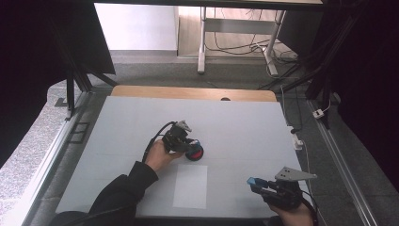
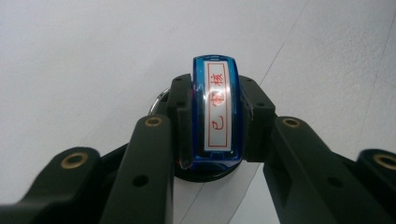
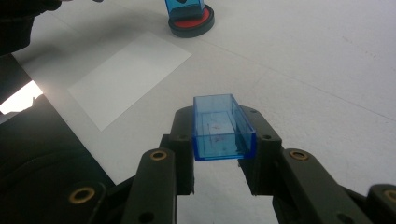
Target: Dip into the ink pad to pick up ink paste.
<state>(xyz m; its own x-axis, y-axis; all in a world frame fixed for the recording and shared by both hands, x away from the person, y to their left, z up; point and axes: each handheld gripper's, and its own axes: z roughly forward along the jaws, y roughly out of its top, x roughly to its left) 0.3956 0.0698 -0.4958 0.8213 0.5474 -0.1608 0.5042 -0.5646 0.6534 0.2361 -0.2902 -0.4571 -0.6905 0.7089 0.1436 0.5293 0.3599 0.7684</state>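
So: stamping job, roughly midway by the look of it. Left gripper (image 1: 184, 141) is clamped on a blue stamp (image 2: 217, 109), jaws pressed to both its sides, and in the left gripper view the red-character label on top faces the camera. The stamp sits down on a round black ink pad (image 1: 194, 152) with a red inside, at the middle of the white table (image 1: 244, 122); whether it actually presses the ink I cannot tell. Right gripper (image 1: 258, 184) rests at the near right edge, jaws closed narrow on a clear blue cap (image 3: 223, 128), open side up, held off the table and well apart from the pad. A blank white sheet of paper (image 1: 190, 186) lies flat near the front, just nearer than the ink pad, between the two grippers, no mark visible on it.

Done, judging from the layout: cap off, stamp at the ink. Left: carry the stamp to the paper, press a print, then probably put the cap back on.
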